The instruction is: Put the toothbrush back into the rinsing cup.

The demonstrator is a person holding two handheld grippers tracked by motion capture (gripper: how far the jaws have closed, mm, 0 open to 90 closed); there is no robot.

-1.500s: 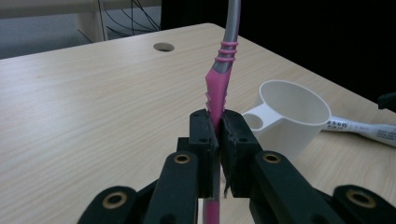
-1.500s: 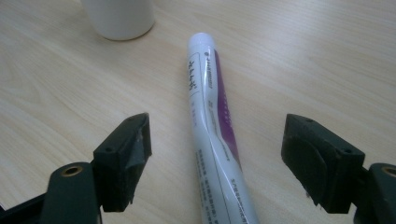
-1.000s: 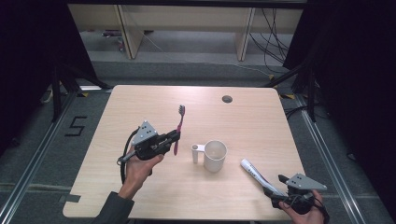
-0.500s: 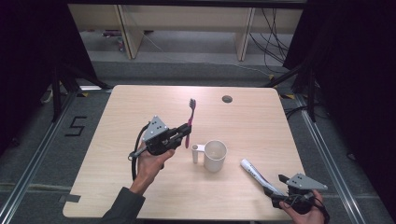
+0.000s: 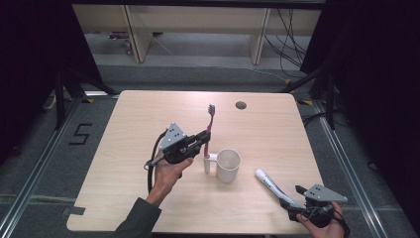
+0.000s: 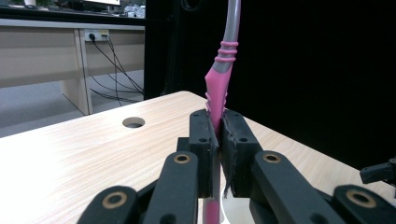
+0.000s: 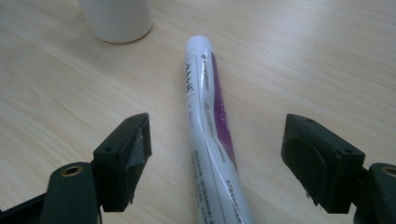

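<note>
A pink toothbrush [image 5: 210, 124] with a grey neck stands nearly upright in the air, bristles on top, just left of a white mug [image 5: 228, 165]. My left gripper [image 5: 203, 139] is shut on its pink handle [image 6: 218, 100], and in the left gripper view both pads [image 6: 205, 135] press on it. The brush's lower end hangs by the mug's handle [image 5: 207, 166]. A white and purple toothpaste tube [image 5: 270, 183] lies on the table at the front right. My right gripper [image 7: 217, 144] is open around the tube [image 7: 205, 112], with both pads well clear of it.
The wooden table [image 5: 148, 114] has a round cable hole [image 5: 241, 105] near its far edge. The mug's base [image 7: 119, 18] stands just beyond the tube's cap end. Cables and shelf legs are on the floor behind the table.
My left gripper has carried the toothbrush to the right, closer to the mug, and the brush now stands more upright. The right gripper and the tube have not moved.
</note>
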